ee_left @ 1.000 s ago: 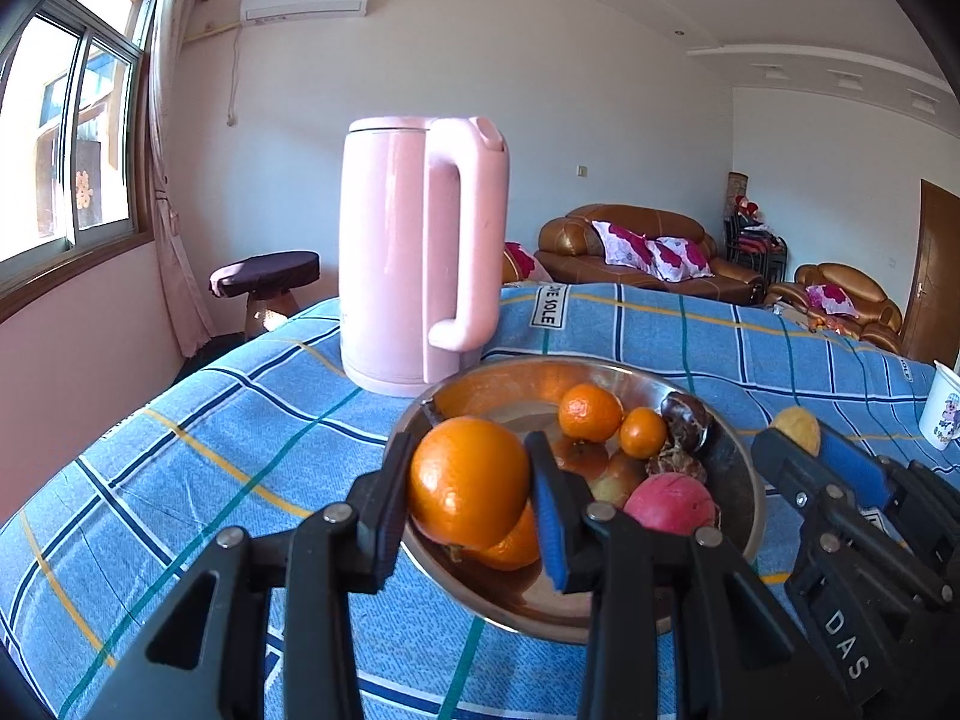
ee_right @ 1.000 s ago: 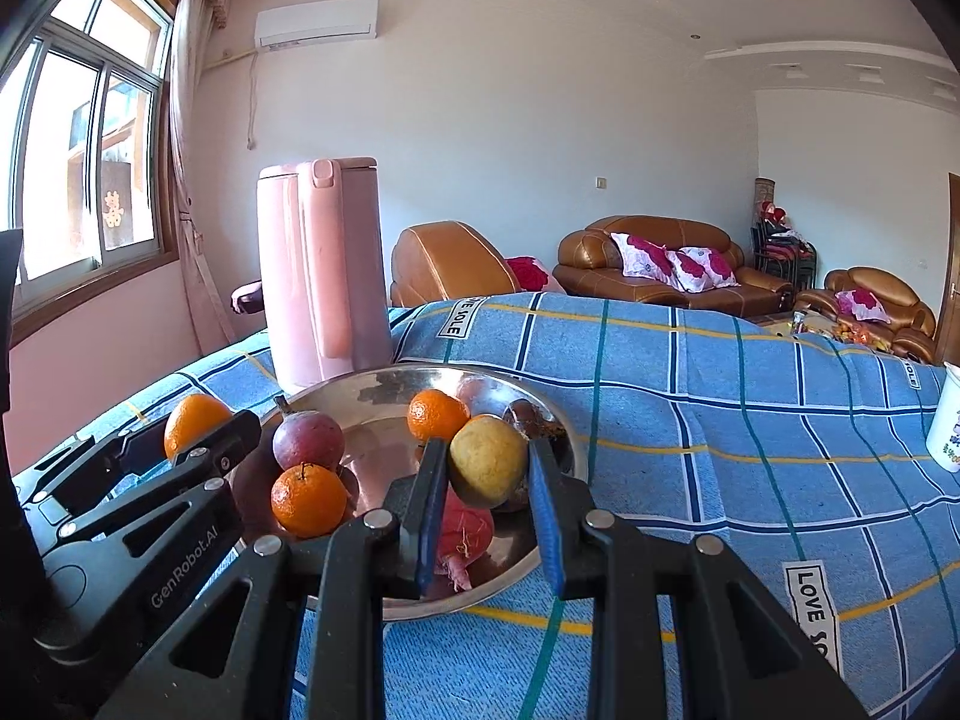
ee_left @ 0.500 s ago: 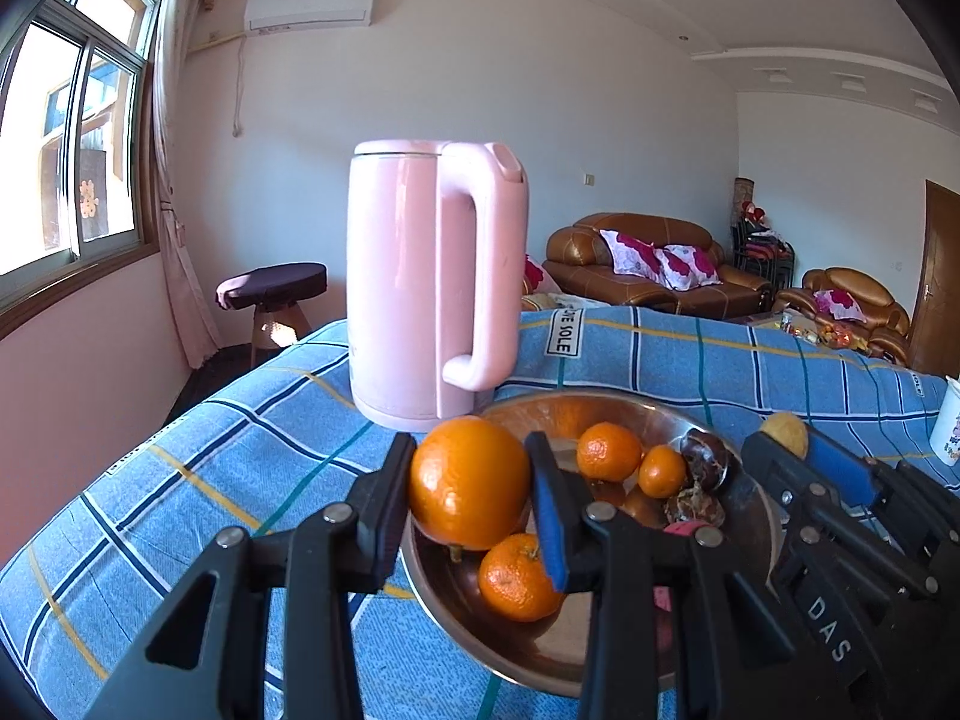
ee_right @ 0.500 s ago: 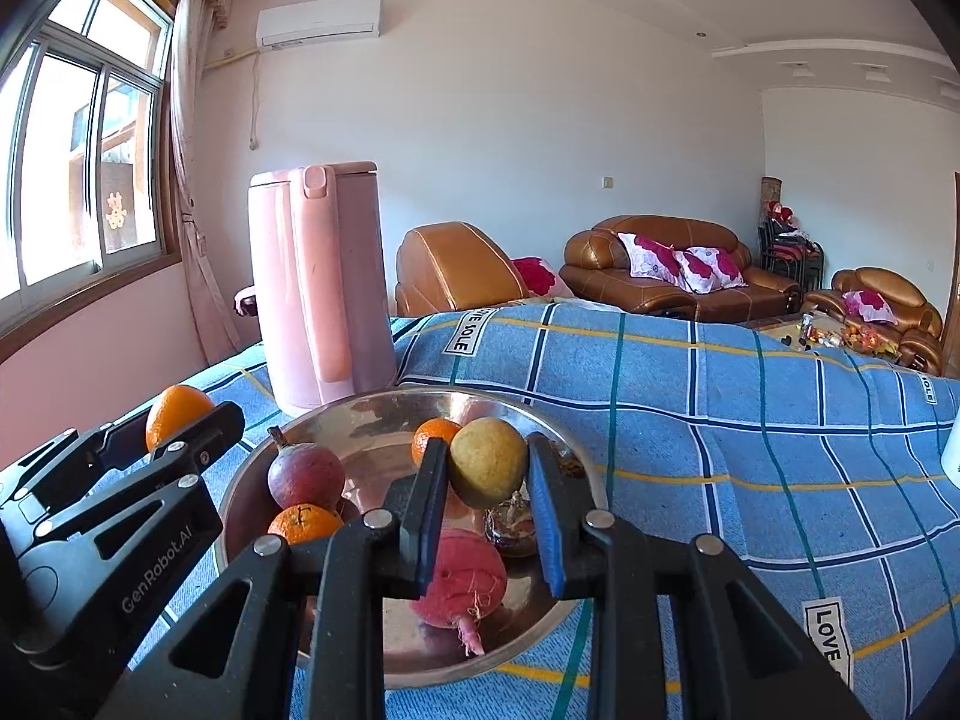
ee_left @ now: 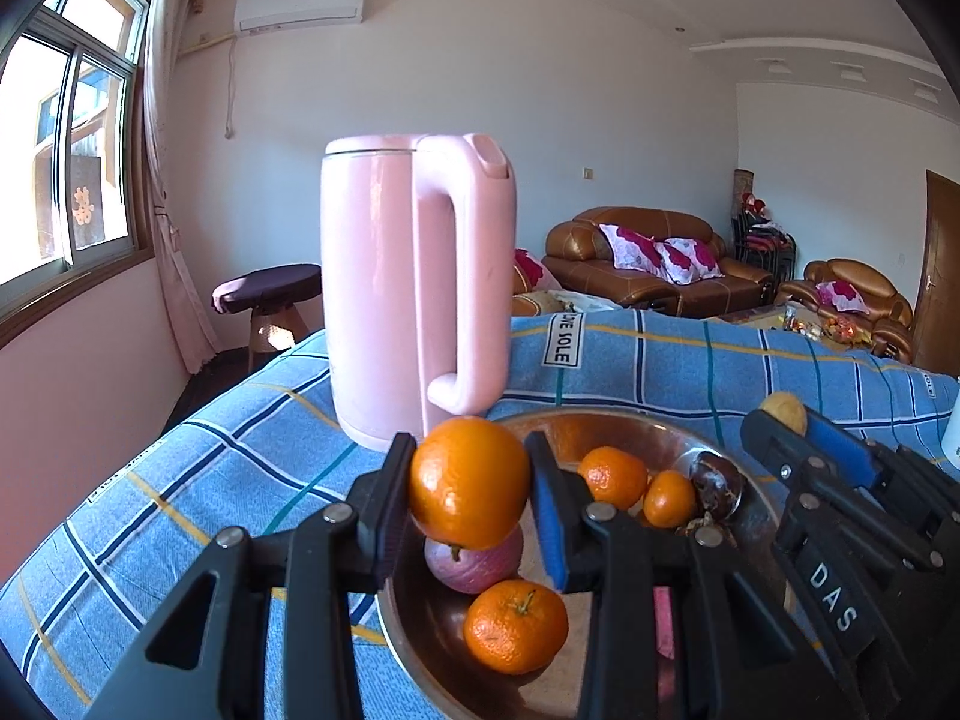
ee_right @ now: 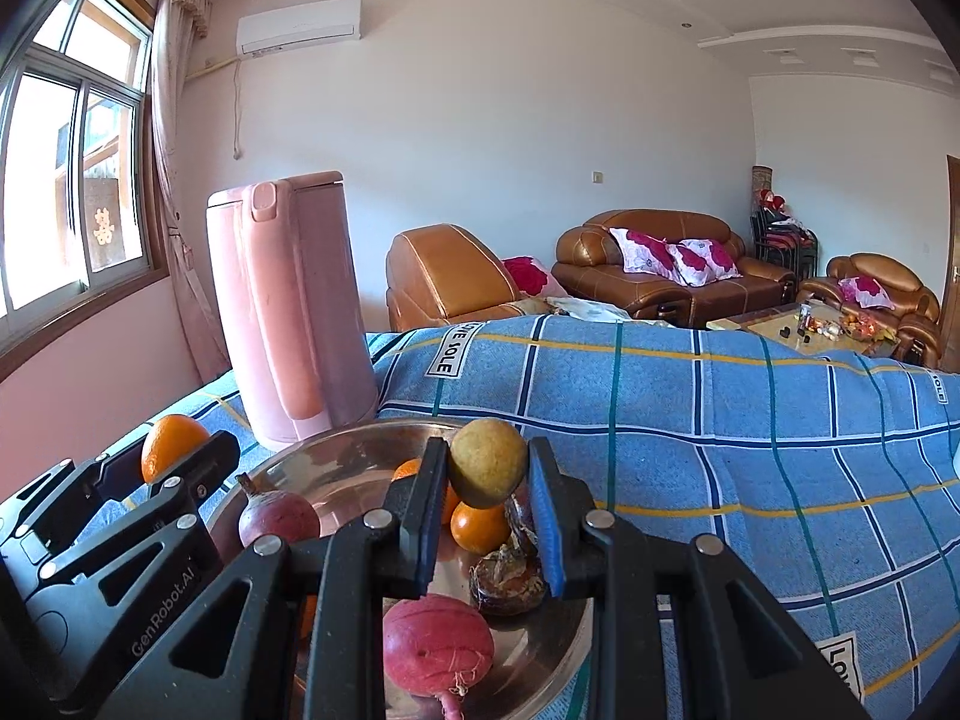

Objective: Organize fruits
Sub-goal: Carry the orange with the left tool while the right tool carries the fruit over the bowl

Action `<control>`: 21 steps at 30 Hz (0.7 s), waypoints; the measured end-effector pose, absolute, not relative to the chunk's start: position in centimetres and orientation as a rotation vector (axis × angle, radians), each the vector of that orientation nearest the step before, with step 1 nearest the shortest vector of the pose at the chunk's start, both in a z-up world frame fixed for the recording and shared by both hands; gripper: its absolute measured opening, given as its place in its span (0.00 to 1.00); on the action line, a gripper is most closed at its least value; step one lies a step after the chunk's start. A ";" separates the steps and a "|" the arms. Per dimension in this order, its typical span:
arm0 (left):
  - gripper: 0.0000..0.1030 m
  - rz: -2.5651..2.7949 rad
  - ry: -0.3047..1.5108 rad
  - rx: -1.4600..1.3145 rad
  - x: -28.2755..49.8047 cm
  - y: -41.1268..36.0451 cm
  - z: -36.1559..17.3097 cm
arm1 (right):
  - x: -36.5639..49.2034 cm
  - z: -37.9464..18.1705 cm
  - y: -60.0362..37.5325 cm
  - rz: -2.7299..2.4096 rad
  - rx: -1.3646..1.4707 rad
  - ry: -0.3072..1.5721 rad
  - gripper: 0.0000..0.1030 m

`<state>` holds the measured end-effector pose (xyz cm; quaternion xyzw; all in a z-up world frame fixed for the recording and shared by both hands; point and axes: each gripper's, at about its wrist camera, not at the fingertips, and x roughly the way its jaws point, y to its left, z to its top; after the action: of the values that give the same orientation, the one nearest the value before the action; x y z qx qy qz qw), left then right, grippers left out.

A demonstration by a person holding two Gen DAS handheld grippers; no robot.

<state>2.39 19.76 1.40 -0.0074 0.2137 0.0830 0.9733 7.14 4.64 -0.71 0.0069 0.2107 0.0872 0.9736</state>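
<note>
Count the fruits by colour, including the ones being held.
Orange fruits: 4, one in the left gripper
Yellow-green fruit: 1, in the right gripper
Pink-red fruits: 2
Dark wrinkled fruits: 2
Total: 9

A home living room, seen from a cloth-covered table

Beyond the tongs stood brown leather sofas with flowered cushions, an armchair and a low coffee table strewn with small things. A window with a pink curtain lit the wall off to the left, and an air conditioner hung high above it. Close ahead of the tongs, a pink electric kettle and a metal bowl of fruit rested on a blue checked tablecloth. A padded stool stood under the window and a wooden door was at the far right.
</note>
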 end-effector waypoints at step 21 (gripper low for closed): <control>0.37 0.174 0.452 0.000 5.9 19.3 1.3 | 11.4 -1.5 4.5 0.167 0.031 0.476 0.28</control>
<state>5.89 19.27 1.26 0.0000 0.2237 0.0860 0.9709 11.45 4.47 -1.48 0.0151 0.2356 0.0828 0.9682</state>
